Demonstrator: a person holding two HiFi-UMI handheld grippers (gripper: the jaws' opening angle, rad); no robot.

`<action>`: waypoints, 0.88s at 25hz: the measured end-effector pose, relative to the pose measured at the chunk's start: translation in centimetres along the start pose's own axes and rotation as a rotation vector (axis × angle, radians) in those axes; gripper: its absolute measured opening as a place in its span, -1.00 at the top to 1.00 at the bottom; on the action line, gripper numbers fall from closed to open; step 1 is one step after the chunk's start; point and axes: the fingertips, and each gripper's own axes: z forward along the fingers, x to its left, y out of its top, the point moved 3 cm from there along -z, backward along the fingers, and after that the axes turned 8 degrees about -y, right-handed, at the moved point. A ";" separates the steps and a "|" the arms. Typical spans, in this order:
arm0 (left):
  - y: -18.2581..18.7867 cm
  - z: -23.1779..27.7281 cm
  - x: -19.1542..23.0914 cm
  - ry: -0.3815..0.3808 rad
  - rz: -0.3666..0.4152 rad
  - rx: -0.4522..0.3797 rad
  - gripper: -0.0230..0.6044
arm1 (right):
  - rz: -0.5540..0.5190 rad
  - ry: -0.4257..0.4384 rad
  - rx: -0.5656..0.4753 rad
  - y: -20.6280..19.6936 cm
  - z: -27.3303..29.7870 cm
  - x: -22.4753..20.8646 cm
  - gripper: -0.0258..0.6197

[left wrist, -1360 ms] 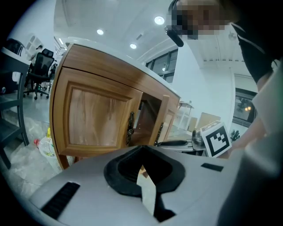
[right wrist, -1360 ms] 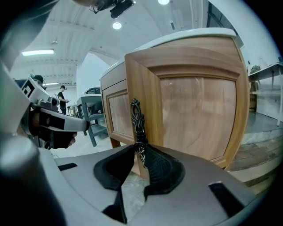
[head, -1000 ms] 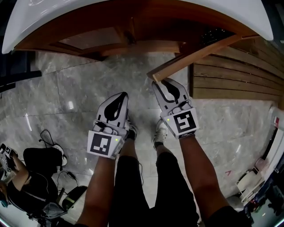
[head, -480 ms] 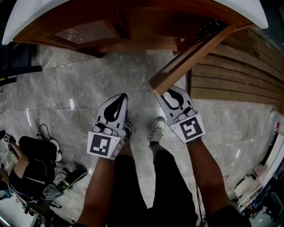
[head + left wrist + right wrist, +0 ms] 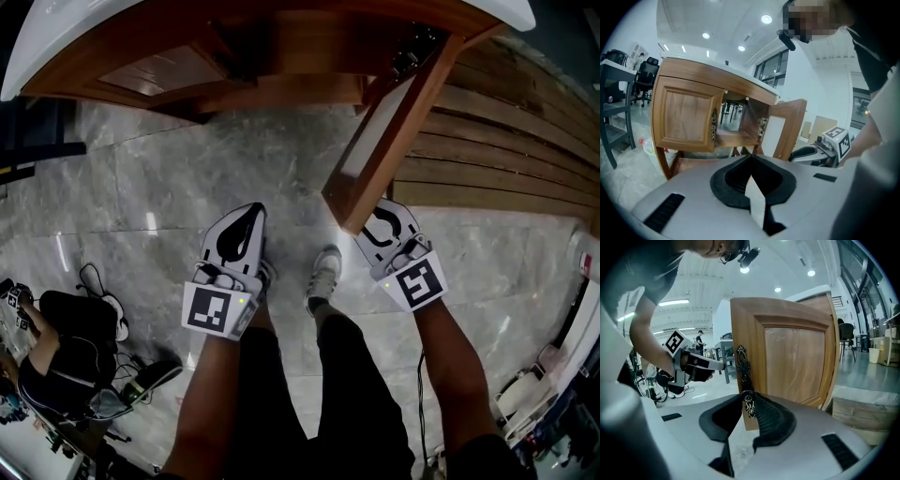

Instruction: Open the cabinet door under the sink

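Grey marble floor fills most of the head view, with my 2 legs running down the middle of it. At the top stands the wooden cabinet, tucked under the white sink top. A slatted wooden platform lies on the floor to its right. A seated person with cables around them is at the lower left, well apart from me.

The cabinet has 2 doors. Its left door is closed flat against the front. Its right door is swung out, roughly square to the cabinet front, with its free edge toward me. In the left gripper view the open compartment shows between the 2 doors, with the hinges on its right side.

I hold the left gripper over bare floor, left of my legs and well apart from the cabinet. Its fingers are together, tips meeting, with nothing between them.

I hold the right gripper at the free edge of the right door, low on it. Its fingers are clamped on the handle, a dark ornate metal strip that runs upright along that edge. The lower end of the handle sits between my pads, and the panelled face of the door rises just beyond them.
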 end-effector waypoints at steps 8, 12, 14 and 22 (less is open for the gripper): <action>-0.1 1.4 -1.7 -0.028 0.001 0.017 0.87 | -0.103 0.000 0.074 -2.3 -4.0 -1.8 0.64; -0.3 2.1 -2.5 -0.037 0.005 0.025 0.87 | -0.023 -0.085 0.024 -2.6 -6.2 -3.2 0.67; -0.3 2.5 -2.9 -0.041 -0.003 0.023 0.87 | 0.034 -0.139 -0.012 -2.5 -7.1 -4.0 0.68; -1.0 3.1 -4.3 -0.066 0.022 0.058 0.87 | -0.002 -0.251 0.029 -4.1 -10.3 -7.5 0.71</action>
